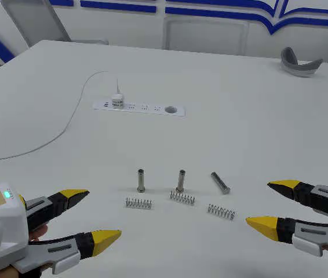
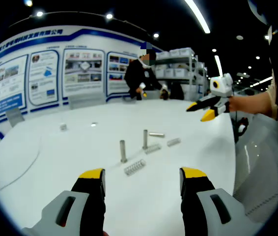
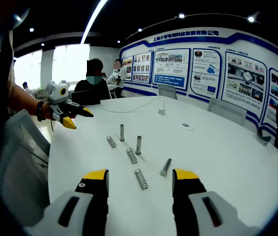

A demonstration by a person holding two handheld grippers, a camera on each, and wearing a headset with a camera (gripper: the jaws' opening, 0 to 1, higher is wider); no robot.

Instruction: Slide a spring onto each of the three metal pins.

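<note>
With both tongs gaping empty (left gripper [image 1: 99, 214], right gripper [image 1: 261, 202]), the rightmost spring [image 1: 221, 211] lies at the right gripper's 9 o'clock.

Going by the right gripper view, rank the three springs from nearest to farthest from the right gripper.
1. The near spring, beside the lying pin, just ahead of the right gripper.
2. The middle spring, next to the nearer upright pin.
3. The far spring, by the farther upright pin, on the side toward the left gripper.
</note>
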